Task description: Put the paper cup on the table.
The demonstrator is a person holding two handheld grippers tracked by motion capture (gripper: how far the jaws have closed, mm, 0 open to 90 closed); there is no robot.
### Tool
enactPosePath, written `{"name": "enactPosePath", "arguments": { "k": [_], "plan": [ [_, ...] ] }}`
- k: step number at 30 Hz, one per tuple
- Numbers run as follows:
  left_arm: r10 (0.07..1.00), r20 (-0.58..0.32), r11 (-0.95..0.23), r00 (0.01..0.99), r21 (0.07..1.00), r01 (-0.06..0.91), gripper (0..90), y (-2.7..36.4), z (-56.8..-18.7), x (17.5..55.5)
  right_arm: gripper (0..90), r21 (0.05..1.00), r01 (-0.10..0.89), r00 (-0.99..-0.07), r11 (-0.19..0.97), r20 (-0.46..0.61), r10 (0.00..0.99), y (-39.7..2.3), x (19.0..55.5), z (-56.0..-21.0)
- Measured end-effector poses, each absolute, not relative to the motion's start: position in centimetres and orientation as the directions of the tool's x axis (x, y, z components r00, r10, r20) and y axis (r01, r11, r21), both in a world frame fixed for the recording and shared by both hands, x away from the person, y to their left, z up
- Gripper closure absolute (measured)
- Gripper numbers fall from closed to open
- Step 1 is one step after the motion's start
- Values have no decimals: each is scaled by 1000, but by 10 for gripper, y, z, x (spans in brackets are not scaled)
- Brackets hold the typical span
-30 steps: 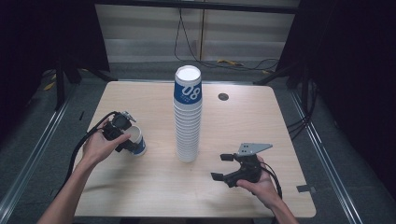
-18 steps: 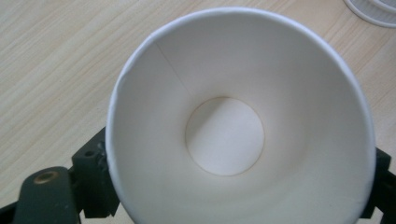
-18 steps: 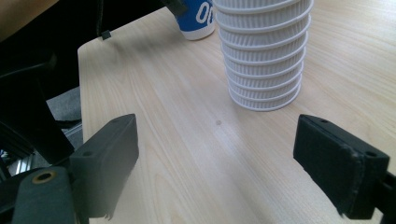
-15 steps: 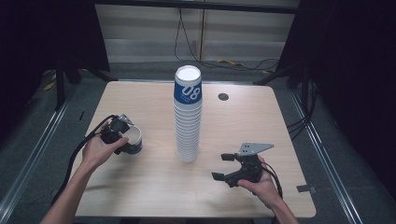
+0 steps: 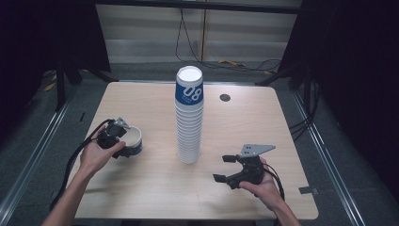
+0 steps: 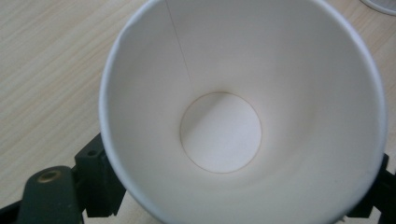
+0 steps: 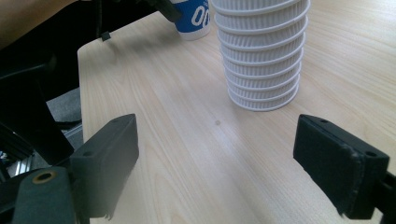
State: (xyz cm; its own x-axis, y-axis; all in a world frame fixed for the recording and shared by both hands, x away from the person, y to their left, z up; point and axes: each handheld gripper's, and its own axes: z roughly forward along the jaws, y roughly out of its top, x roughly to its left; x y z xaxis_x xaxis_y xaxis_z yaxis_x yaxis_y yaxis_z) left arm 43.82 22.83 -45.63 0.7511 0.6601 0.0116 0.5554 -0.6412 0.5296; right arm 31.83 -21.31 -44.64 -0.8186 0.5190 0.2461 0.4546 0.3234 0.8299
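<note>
1. left gripper sits at the left middle of the high view, its jaws clamped on a single paper cup that stands mouth-up on the table
2. in the left gripper view that paper cup's white inside takes up nearly the whole frame, with a black jaw pressed against each side at the bottom corners
3. right gripper is low and right of centre in the high view, jaws spread wide apart with nothing between them
4. tall stack of cups stands upright in the centre of the table, well apart from both grippers
5. in the right gripper view the stack's ribbed base sits at the top centre, beyond the open jaws
</note>
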Motion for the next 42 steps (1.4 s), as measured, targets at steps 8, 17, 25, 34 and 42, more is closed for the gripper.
{"name": "enactPosePath", "arguments": {
  "k": [8,17,25,34,42],
  "plan": [
    [678,-2,-614,735,548,568,160,235,-459,427,143,831,455,-816,321,244,524,-214,318,-446],
    [726,-42,-547,686,568,614,167,249,-461,417,143,833,453,-814,317,242,528,-215,319,-446],
    [733,-51,-527,678,588,614,168,254,-463,394,141,835,457,-806,307,244,539,-218,319,-445],
    [747,-24,-505,664,629,591,172,250,-461,364,144,836,458,-799,302,239,551,-218,319,-445],
    [734,-66,-459,676,686,565,171,244,-465,344,169,846,448,-790,290,222,571,-219,316,-443]
  ]
}}
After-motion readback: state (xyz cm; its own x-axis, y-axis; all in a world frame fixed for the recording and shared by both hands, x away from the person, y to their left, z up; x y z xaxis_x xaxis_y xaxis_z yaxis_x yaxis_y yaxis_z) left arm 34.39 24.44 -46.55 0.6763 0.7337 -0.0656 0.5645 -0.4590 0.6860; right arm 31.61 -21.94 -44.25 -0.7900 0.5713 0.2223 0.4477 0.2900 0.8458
